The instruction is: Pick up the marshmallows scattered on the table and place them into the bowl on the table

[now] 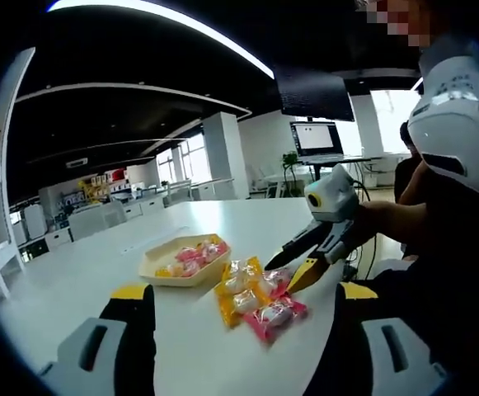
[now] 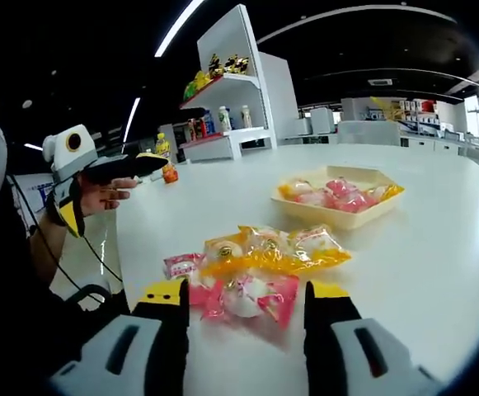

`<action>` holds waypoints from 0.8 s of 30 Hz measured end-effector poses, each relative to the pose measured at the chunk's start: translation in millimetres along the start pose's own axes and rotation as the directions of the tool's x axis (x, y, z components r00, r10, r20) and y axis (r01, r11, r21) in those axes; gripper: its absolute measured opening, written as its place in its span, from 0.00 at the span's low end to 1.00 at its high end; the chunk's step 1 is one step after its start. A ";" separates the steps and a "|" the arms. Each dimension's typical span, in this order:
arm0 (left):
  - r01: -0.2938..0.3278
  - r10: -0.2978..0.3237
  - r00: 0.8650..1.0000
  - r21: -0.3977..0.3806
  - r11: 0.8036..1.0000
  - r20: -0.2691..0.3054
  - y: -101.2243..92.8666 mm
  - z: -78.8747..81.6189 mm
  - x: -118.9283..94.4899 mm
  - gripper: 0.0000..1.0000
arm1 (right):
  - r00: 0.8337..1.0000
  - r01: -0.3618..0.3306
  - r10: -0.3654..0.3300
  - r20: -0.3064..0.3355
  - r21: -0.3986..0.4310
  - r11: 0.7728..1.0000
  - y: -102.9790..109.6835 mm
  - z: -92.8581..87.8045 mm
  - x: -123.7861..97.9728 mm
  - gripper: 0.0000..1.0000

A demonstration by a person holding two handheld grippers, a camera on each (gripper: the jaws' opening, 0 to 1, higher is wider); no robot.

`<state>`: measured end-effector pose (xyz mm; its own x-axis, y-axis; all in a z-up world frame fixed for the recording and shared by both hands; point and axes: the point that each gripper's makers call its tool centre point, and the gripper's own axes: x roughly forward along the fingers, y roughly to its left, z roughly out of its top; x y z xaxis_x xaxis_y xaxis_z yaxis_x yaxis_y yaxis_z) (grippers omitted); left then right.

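Your right gripper [image 2: 243,330] hangs with jaws spread around a pink marshmallow packet [image 2: 243,299], near the table [image 2: 437,247] edge. Past the yellow packets [image 2: 264,247] sits the bowl [image 2: 338,216], bare table beyond. Your left gripper [image 1: 243,330], jaws spread, holds nothing; wrapper print is unreadable.

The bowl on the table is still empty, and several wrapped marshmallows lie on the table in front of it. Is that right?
Not quite. The bowl already holds several pink and yellow wrapped marshmallows, as the right gripper view shows. The rest stands: more wrapped marshmallows lie on the table in front of it.
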<state>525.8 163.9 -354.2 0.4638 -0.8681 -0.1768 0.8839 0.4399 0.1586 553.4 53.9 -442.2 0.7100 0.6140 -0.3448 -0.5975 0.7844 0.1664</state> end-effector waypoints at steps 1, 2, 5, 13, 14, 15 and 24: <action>0.001 -0.001 1.000 0.001 1.000 -0.001 -0.5 -0.1 0.1 0.89 | 1.000 0.004 -0.004 0.001 -0.001 1.000 -0.9 -0.4 0.5 0.50; 0.006 -0.006 1.000 0.004 1.000 -0.002 -1.9 -0.2 0.4 0.89 | 1.000 0.010 -0.010 0.004 -0.008 1.000 -2.4 -0.8 1.0 0.47; 0.008 -0.008 1.000 0.005 1.000 -0.005 -2.6 -0.9 0.8 0.89 | 1.000 0.025 -0.025 0.005 -0.013 1.000 -5.2 -0.7 1.0 0.43; 0.008 -0.008 1.000 0.006 1.000 -0.007 -3.0 -1.4 1.9 0.88 | 1.000 0.027 -0.027 0.015 0.001 1.000 -4.7 1.6 1.2 0.37; 0.009 -0.009 1.000 0.007 1.000 -0.007 -3.1 -1.6 2.0 0.88 | 1.000 0.027 -0.027 0.014 0.000 1.000 -4.7 1.4 1.3 0.37; 0.009 -0.009 1.000 0.007 1.000 -0.008 -3.2 -1.8 2.0 0.88 | 1.000 0.026 -0.026 0.013 -0.001 1.000 -4.6 1.3 1.5 0.37; 0.002 -0.002 1.000 0.005 1.000 -0.021 -2.5 -5.7 2.3 0.85 | 1.000 0.025 -0.025 0.005 -0.027 0.999 -4.1 -0.2 2.4 0.31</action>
<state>525.0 162.1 -360.5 0.4634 -0.8638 -0.1978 0.8845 0.4372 0.1629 557.5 52.2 -443.9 0.7267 0.5944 -0.3443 -0.5890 0.7971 0.1330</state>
